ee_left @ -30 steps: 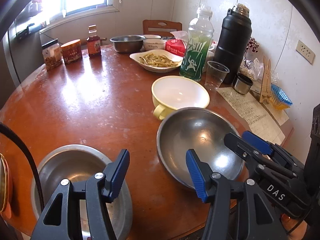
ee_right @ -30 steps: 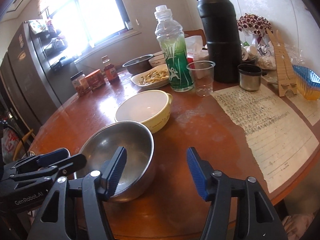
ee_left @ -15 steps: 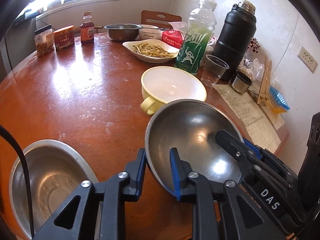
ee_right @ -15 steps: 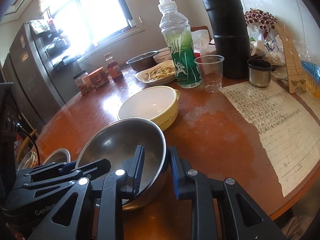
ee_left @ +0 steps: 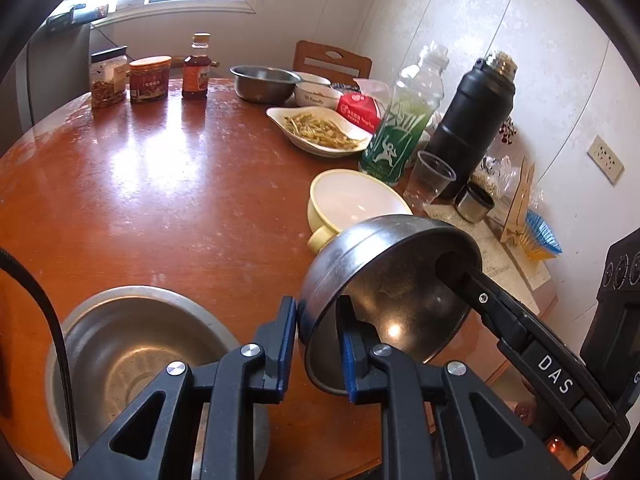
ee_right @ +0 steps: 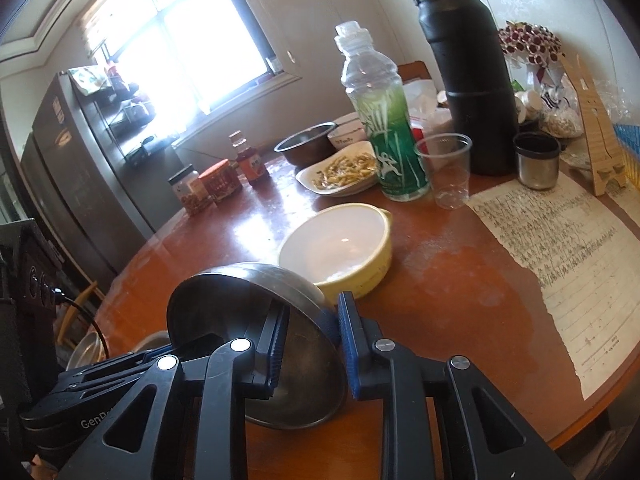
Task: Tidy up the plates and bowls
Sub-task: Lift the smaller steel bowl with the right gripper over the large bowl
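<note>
Both grippers hold one steel bowl (ee_left: 396, 280) above the round wooden table (ee_left: 168, 200), tilted. My left gripper (ee_left: 316, 340) is shut on its near-left rim. My right gripper (ee_right: 310, 340) is shut on the opposite rim of the same bowl (ee_right: 240, 304); its fingers (ee_left: 480, 292) reach into the bowl in the left wrist view. A second, wider steel bowl (ee_left: 128, 352) rests on the table at the lower left, below the left gripper. A yellow bowl (ee_left: 356, 204) with a white inside stands just behind the lifted bowl, also in the right wrist view (ee_right: 340, 248).
A plate of food (ee_left: 320, 132), a steel bowl (ee_left: 264, 82) and a small white bowl (ee_left: 314, 94) stand at the back. A green bottle (ee_right: 384, 128), plastic cup (ee_right: 446, 172), black thermos (ee_right: 464, 68), steel cup (ee_right: 536, 160), jars (ee_left: 150, 78) and paper sheet (ee_right: 560, 256) are around.
Both grippers closed on the steel bowl's rim, then lifted it off the table and tilted it toward the left.
</note>
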`<action>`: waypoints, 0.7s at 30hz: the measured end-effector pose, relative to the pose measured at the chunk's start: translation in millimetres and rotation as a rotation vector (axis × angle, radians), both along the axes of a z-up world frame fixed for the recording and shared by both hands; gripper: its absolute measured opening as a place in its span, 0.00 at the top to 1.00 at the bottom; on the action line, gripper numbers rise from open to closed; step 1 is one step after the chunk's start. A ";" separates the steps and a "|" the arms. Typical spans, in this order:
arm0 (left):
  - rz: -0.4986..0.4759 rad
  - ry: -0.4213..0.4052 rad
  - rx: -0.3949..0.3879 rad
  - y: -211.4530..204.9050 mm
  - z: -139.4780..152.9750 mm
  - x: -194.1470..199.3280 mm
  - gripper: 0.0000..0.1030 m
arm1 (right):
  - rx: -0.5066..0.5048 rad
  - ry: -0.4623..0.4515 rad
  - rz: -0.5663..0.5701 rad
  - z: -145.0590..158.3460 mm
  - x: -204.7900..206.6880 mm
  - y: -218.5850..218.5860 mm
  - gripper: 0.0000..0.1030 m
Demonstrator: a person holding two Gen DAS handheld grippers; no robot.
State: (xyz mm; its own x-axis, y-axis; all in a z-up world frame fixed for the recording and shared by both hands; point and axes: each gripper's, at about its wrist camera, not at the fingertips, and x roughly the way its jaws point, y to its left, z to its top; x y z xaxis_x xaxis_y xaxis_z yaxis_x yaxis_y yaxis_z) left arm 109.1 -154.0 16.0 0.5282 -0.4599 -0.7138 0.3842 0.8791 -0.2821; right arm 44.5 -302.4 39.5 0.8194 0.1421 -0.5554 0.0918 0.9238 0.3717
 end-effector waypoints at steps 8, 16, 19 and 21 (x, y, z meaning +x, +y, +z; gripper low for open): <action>0.055 -0.063 -0.029 41.5 27.9 -18.5 0.80 | 0.002 -0.048 0.083 23.9 -1.0 34.1 0.75; 0.133 -0.096 -0.028 88.3 39.4 -34.6 0.80 | -0.015 -0.070 0.181 35.6 -3.1 82.1 0.75; 0.158 -0.095 -0.030 106.5 39.1 -39.7 0.80 | -0.020 -0.067 0.213 36.8 -2.5 98.9 0.75; 0.176 -0.093 -0.035 117.5 38.4 -42.5 0.80 | -0.031 -0.068 0.237 36.6 -2.0 110.2 0.75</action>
